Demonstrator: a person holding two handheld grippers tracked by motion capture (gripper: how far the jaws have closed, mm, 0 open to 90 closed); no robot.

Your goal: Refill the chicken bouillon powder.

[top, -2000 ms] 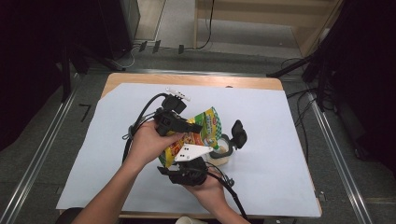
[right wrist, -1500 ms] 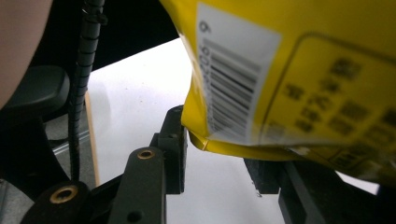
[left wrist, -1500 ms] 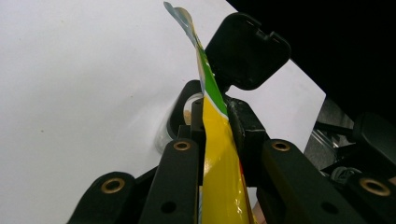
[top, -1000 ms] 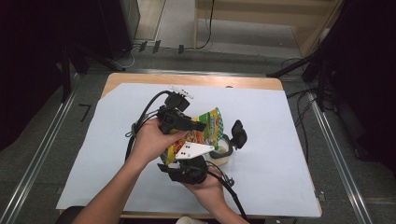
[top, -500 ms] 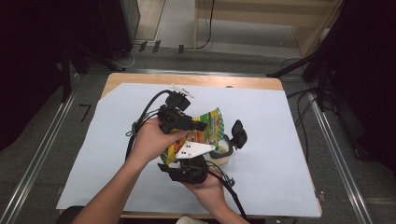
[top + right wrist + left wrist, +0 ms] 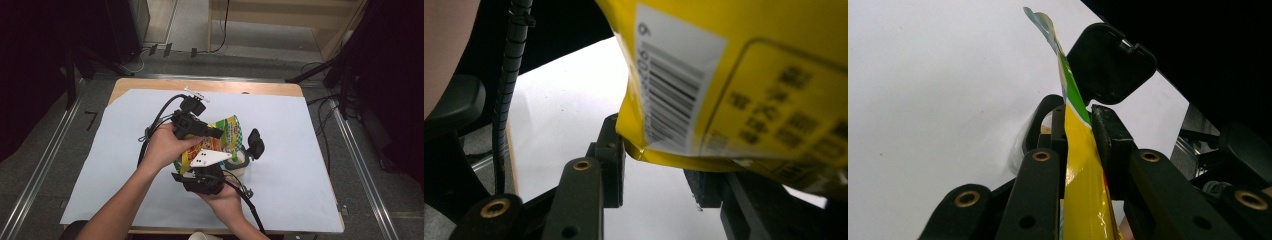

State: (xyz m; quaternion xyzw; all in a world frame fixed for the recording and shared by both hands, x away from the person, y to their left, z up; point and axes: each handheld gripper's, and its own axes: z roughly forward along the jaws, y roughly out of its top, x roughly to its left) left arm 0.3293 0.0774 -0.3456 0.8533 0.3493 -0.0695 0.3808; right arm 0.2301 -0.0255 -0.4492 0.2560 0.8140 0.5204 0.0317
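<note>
your left gripper [image 6: 1079,140] pinches the yellow bag [image 6: 220,140] above the table's [image 6: 310,165] middle, over a container [image 6: 240,162], while your right gripper [image 6: 659,165] clamps the bag's lower corner.

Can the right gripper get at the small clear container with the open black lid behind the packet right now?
Probably not: the right gripper is shut on the yellow-green snack packet, which hangs between it and the small clear container.
</note>
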